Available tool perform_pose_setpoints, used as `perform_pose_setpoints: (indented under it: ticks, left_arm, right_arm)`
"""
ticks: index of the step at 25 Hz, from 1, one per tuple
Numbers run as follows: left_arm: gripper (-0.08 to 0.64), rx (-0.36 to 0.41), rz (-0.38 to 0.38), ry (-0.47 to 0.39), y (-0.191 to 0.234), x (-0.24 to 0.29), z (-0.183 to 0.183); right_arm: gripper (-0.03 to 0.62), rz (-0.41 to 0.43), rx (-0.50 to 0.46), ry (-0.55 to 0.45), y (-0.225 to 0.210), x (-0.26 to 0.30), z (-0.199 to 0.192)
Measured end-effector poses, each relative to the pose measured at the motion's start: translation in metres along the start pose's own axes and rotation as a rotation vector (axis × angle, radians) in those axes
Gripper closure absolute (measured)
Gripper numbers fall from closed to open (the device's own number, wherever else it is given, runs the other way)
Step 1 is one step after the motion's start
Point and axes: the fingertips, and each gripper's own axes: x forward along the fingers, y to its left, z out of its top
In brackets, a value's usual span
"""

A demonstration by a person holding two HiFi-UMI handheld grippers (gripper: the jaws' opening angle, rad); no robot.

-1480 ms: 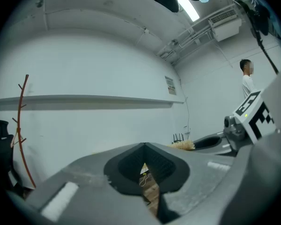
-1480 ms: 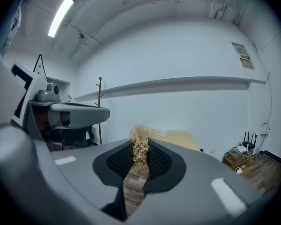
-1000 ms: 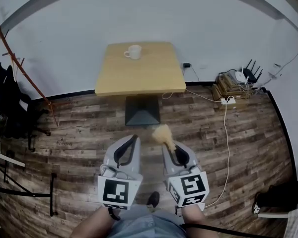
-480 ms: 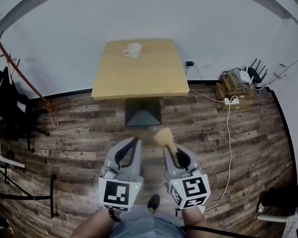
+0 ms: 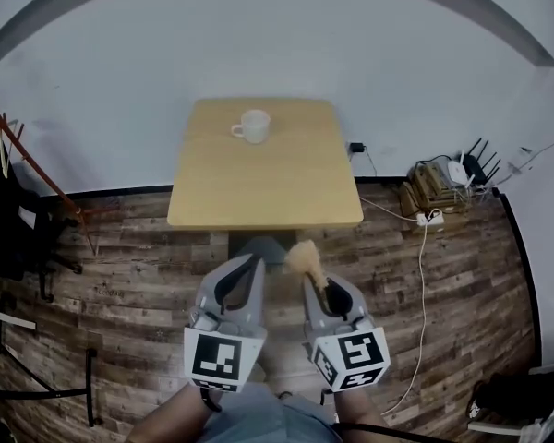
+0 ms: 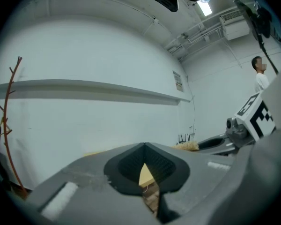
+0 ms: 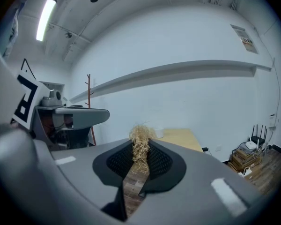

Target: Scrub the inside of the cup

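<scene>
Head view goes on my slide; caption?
Right gripper holding a brush, left gripper shut, cup ahead on the table.

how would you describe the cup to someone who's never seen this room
Find the square wooden table that stands against the white wall. Near its far edge, about midway across, sits a small white cup with its handle pointing to the left in the head view. It is the only thing on the tabletop, so nothing there can be mistaken for it.
</scene>
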Motion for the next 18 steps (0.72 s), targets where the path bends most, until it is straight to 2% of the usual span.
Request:
perform_pose_setpoints:
  ticks: [3, 8, 12, 18]
  left_arm:
    - [0.540, -0.026, 0.009, -0.020, 0.026, 0.020, 0.008]
    - [0.540, 0.043, -0.002, -0.054, 0.065, 0.043, 0.015]
    - [0.540, -0.027, 0.006, -0.062, 0.085, 0.060, 0.020]
    - [0.540, -0.046, -0.002, -0.056, 0.099, 0.081, 0.013]
  right_arm:
    - [0.528, 0.008, -0.016, -0.014, -0.002, 0.033, 0.017]
    - [0.528, 0.016, -0.035, -0.038, 0.001, 0.079, 0.038]
    - [0.528, 0.015, -0.045, -0.051, 0.000, 0.104, 0.052]
    - [0.528, 0.003, -0.051, -0.051, -0.008, 0.123, 0.056]
